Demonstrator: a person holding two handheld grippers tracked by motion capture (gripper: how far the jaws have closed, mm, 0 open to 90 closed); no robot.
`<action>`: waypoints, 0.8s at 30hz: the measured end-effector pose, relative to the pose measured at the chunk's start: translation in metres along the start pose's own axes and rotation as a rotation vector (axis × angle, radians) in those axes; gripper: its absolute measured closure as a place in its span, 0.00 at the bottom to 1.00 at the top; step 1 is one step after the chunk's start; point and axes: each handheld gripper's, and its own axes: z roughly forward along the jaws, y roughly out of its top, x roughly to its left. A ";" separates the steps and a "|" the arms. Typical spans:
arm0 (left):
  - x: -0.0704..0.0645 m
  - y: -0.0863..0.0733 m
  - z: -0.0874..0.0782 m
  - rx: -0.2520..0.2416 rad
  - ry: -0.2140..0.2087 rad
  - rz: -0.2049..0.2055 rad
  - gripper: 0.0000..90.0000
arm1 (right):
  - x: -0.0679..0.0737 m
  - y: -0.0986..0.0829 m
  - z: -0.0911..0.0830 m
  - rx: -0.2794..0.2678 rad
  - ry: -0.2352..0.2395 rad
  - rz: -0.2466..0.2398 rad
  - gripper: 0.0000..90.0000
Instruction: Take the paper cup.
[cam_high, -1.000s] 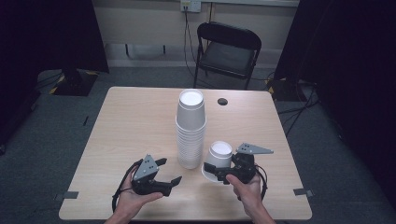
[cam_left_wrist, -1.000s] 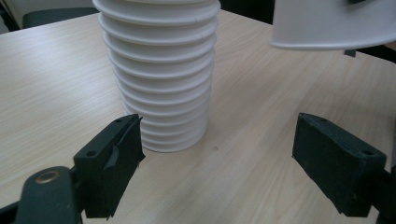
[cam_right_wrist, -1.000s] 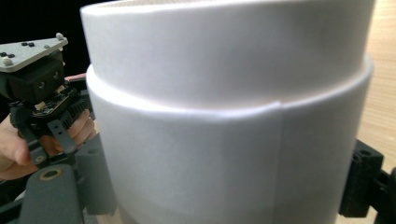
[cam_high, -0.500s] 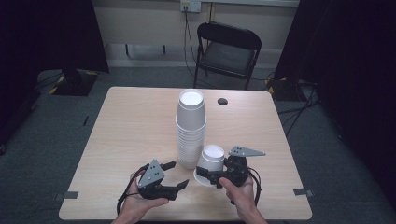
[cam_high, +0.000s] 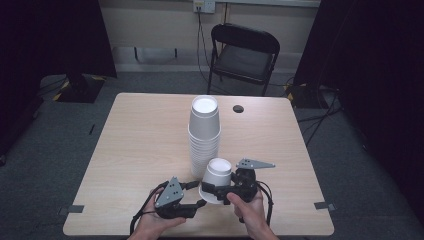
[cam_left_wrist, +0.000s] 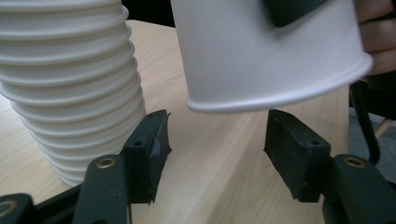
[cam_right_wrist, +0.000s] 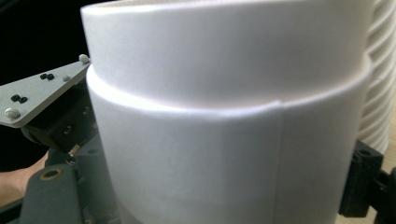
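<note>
Your counter (cam_high: 140, 150) is a light wood-grain square top on grey carpet, carrying a tall stack of inverted white cups (cam_high: 204, 135) near its middle, a small dark round spot (cam_high: 238, 108) by the far edge, and tape tabs at both near corners.

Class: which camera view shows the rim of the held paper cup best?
The left gripper view: the paper cup hangs above the open jaws, its rolled rim in full outline. The high view shows the cup small and tilted in the right gripper; the right gripper view shows its wall close up.
</note>
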 end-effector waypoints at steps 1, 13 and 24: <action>0.000 0.000 0.000 -0.004 0.010 0.009 0.45 | 0.000 0.000 0.000 0.000 0.000 0.000 0.18; -0.001 0.002 0.001 -0.054 0.050 0.029 0.72 | 0.003 -0.003 0.006 0.020 0.018 0.073 0.18; 0.001 -0.001 0.001 -0.043 0.078 0.063 0.88 | 0.008 -0.007 0.011 0.004 0.039 0.101 0.18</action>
